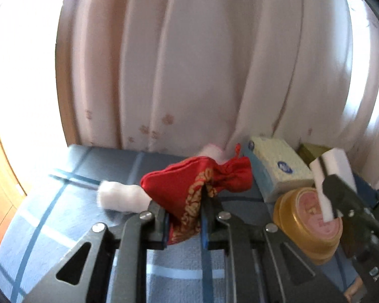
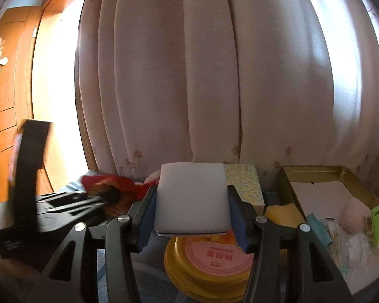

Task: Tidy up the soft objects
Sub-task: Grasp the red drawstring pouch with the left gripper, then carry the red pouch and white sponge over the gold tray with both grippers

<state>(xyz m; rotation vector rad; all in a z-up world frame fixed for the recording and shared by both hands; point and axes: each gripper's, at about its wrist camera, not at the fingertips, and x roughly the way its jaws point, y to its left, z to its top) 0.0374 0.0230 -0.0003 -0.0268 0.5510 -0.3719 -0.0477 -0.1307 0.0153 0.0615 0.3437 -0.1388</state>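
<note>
Red satin pouch, gold-lettered, pinched at its near end by the left hand-held gripper — jaws pressed together on the fabric, presumably to lift it. The pouch lies mid-surface on the blue checked cloth, a white cotton wad touching its left side. The right hand-held gripper clamps a white foam block by its two sides above a gold round tin. The gold tray at the right edge already holds soft items — likely the destination.
</note>
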